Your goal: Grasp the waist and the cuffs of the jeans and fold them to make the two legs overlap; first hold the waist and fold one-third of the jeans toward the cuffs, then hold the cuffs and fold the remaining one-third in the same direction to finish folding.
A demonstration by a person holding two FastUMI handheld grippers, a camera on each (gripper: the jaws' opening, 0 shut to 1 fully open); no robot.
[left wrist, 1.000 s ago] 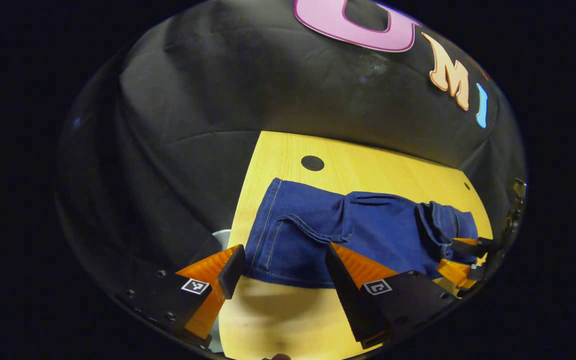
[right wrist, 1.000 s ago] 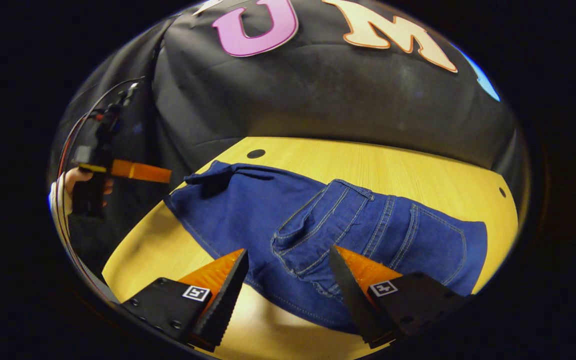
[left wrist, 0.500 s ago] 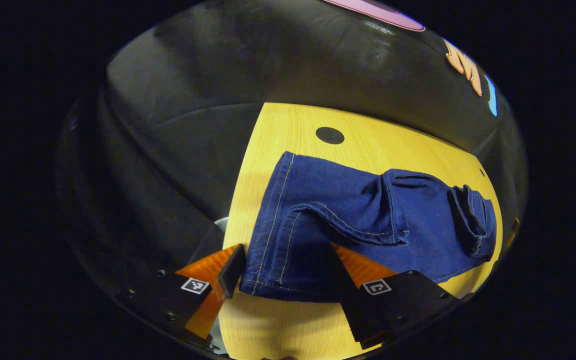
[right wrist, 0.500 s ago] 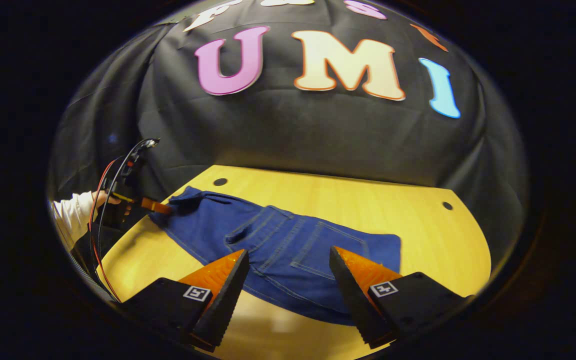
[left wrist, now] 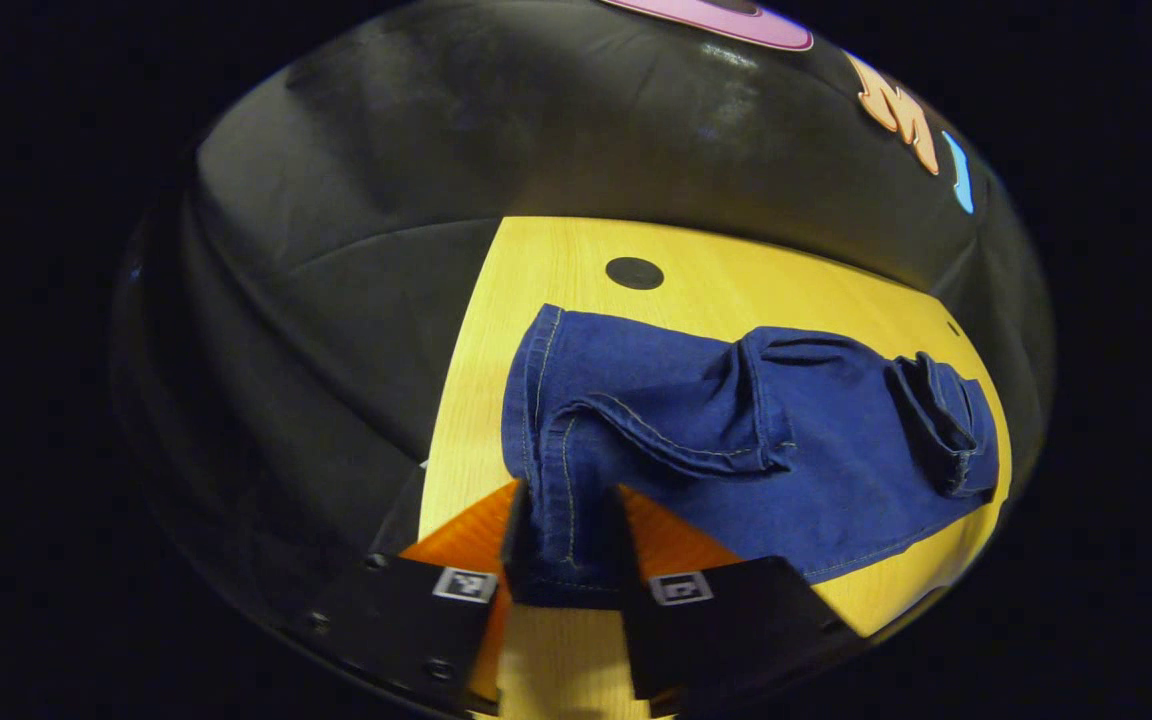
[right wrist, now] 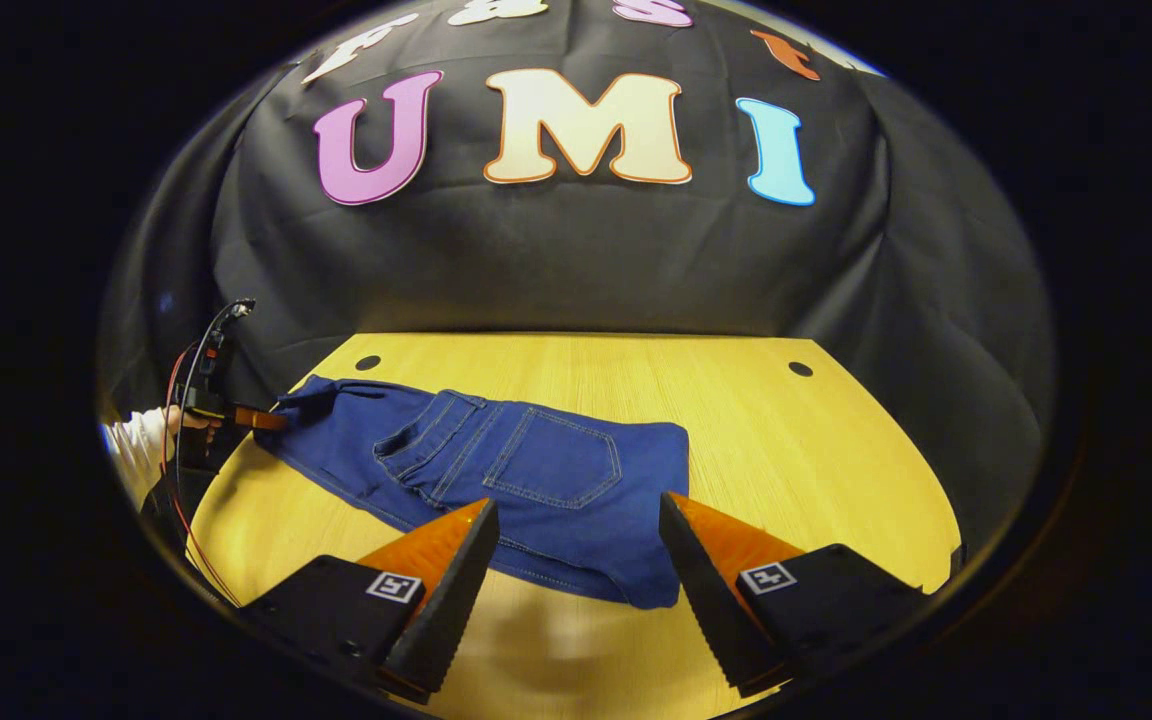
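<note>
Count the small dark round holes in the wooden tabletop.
2. In the right gripper view, one dark round hole sits at the far left corner of the yellow wooden table, beyond the folded blue denim jeans; the other hole at the far right. The jeans may hide more.

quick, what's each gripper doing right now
Left gripper: shut on the cuff end of the dark blue denim jeans.
Right gripper: open, holding nothing, hovering above the yellow wooden table near the folded waist end.
</note>
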